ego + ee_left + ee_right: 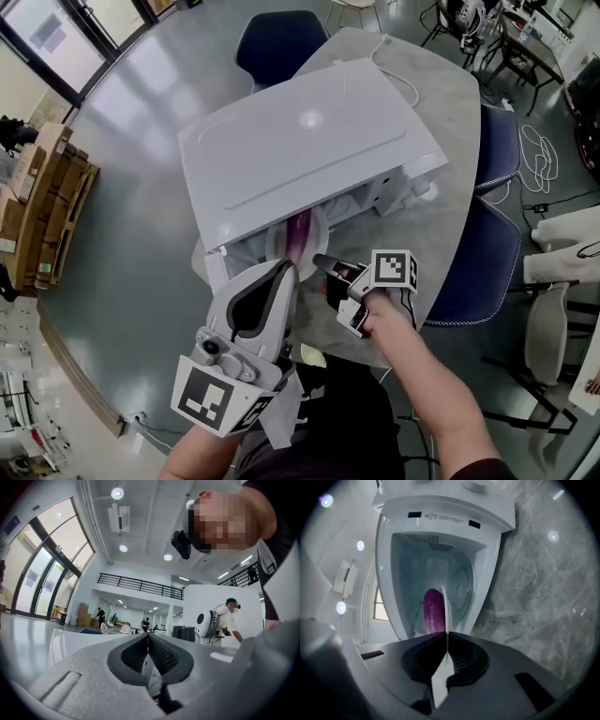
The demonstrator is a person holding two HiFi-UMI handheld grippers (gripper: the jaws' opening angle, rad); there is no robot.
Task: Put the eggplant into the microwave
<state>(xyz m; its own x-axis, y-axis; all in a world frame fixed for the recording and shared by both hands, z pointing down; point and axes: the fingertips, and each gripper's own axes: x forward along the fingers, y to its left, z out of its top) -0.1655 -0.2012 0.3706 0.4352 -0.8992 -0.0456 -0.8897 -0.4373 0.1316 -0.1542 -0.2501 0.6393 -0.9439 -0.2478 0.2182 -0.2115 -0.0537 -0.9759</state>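
The white microwave (300,141) stands on the grey table with its open front toward me; in the right gripper view I look into its cavity (440,564). A purple eggplant (302,234) (432,611) lies on a white plate (279,242) at the mouth of the cavity. My right gripper (323,263) (447,633) is shut on the near rim of that plate (444,606), which shows edge-on. My left gripper (284,267) (148,638) is just left of the plate, its jaws together; a white sliver shows behind the tips and I cannot tell what it is.
The round grey table (450,122) carries a white cable (394,66) behind the microwave. Blue chairs (281,42) (483,262) stand around it. Cardboard boxes (47,206) sit on the floor at the left. Several people stand far off in the hall (225,620).
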